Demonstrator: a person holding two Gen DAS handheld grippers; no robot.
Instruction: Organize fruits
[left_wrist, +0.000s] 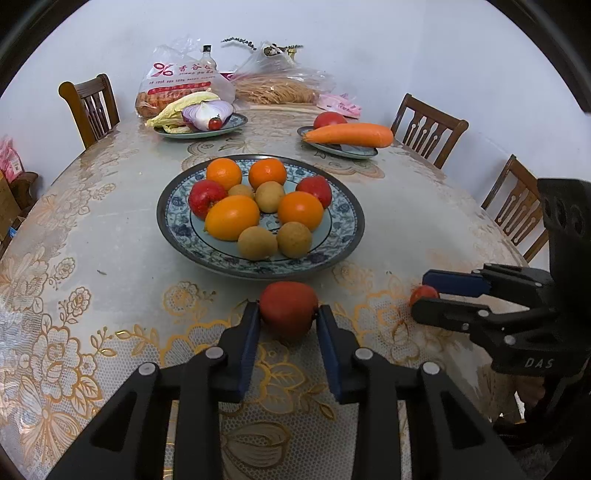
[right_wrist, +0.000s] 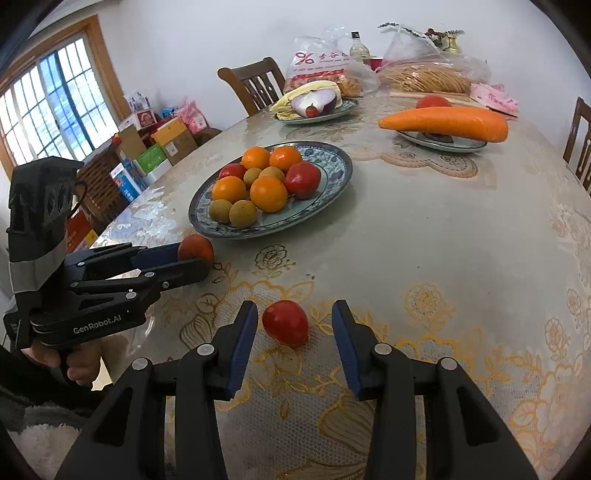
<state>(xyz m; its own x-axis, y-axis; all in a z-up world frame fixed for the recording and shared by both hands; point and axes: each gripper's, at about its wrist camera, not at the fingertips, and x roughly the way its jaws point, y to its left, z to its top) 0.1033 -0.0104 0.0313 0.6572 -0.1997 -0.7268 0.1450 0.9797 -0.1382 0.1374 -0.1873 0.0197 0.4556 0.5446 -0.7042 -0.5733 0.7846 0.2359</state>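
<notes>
Spreading across both views, the round tabletop (left_wrist: 110, 258) wears a lace-patterned cover with gold flowers, and wooden chairs (left_wrist: 92, 107) stand around its far edge. At its middle sits the large blue-patterned plate (left_wrist: 351, 221), which carries oranges (left_wrist: 232, 217), red apples (left_wrist: 207, 198) and small brown round fruits (left_wrist: 257, 243) packed close together. Two smaller plates lie farther back: one (left_wrist: 236, 123) with a cabbage leaf, a cut onion and a cherry tomato, the other (left_wrist: 340, 149) bearing a long carrot (left_wrist: 349, 134) with a red fruit behind it. Plastic bags of food (left_wrist: 177, 81) line the wall side. Nearer the camera, the left tool (left_wrist: 288, 314) has its blue pads pressed against both sides of a red-orange fruit (left_wrist: 289, 308), which rests on the tabletop just in front of the large plate's rim. The right tool (right_wrist: 294, 325) stands part open around a small red tomato (right_wrist: 285, 322), also lying on the tabletop; its left pad (right_wrist: 243, 332) is close beside the tomato and the right pad is clearly apart from it, so nothing is gripped there. A person's fingers (right_wrist: 79, 369) wrap the left tool's handle in the right wrist view.
</notes>
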